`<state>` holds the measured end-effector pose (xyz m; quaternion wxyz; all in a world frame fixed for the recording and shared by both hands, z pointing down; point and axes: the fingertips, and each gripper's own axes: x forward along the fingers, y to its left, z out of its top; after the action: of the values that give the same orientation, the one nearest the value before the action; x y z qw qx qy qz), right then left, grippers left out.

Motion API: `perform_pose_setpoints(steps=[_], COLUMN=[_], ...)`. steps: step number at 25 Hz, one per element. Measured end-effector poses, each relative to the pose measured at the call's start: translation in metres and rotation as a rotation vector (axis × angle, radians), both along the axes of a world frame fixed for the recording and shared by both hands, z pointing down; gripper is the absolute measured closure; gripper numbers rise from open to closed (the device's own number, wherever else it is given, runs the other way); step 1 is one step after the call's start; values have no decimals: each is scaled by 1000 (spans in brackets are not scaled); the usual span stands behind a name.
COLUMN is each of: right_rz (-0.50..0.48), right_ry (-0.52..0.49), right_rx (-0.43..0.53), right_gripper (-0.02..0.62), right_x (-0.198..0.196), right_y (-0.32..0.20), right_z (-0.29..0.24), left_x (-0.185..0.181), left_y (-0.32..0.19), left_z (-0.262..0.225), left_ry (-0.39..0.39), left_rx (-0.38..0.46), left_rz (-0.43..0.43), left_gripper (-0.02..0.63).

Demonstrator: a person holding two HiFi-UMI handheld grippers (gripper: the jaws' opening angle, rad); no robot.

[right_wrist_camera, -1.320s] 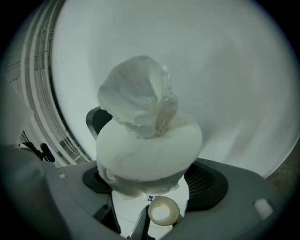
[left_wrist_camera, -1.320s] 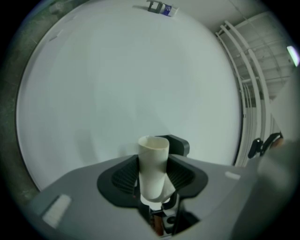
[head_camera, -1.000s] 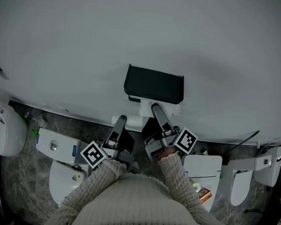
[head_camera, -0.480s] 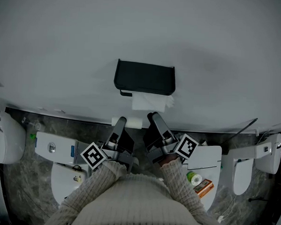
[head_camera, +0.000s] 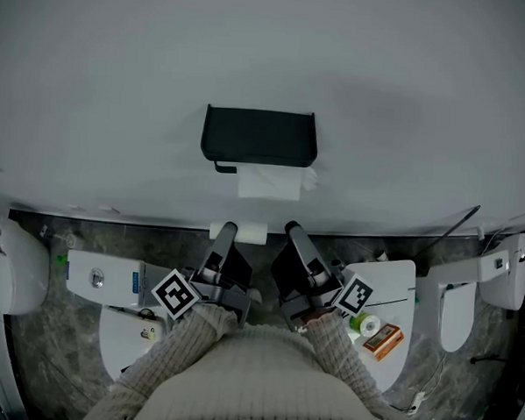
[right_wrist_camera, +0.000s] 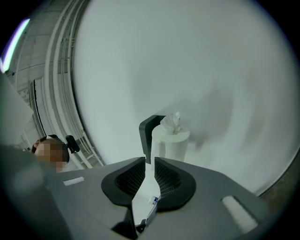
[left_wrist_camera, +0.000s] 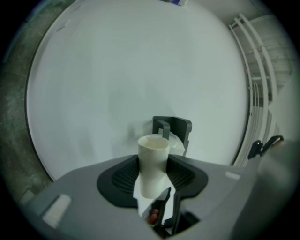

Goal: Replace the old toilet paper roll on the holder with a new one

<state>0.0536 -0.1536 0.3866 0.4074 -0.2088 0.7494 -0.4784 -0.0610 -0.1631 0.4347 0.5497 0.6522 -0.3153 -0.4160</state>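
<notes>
Left gripper: jaws clamped on the old cardboard core, which stands upright between the pads with a scrap of paper clinging to its lower end; held low, below the holder.
Right gripper: jaws have just been closing and now stand almost together, with only a thin slit and nothing between them; it is aimed at the holder but well apart from it.
Wall: plain pale surface carrying the holder; dark stone floor along its foot.
Toilets: one white cistern below left of the grippers, another white lid below right with small items lying on it.
Holder: black, wall-mounted, with a flat shelf top.
New roll: white and full-looking, seated under the shelf with a loose tuft of paper at its right end.
Progress: the swap itself appears complete, since a fresh roll sits on the holder and the spent core is off it.
Remaining: apparently only to set down or discard the core; no bin is visible.
</notes>
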Motion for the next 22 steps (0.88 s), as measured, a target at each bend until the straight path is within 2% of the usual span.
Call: perform_pose_setpoints(steps=[5,22], right_rz=[30,16], right_ry=[-5,94], right_rx=[8,3], right_gripper=[593,595], right_x=[6,-10], right_y=[4,18], right_z=[2,4], left_x=[1,-6], left_y=[2,17], left_z=[-2,-8], left_ry=[-2,-17], left_rx=[1,32], left_rz=[0,-1], left_gripper=[437,437])
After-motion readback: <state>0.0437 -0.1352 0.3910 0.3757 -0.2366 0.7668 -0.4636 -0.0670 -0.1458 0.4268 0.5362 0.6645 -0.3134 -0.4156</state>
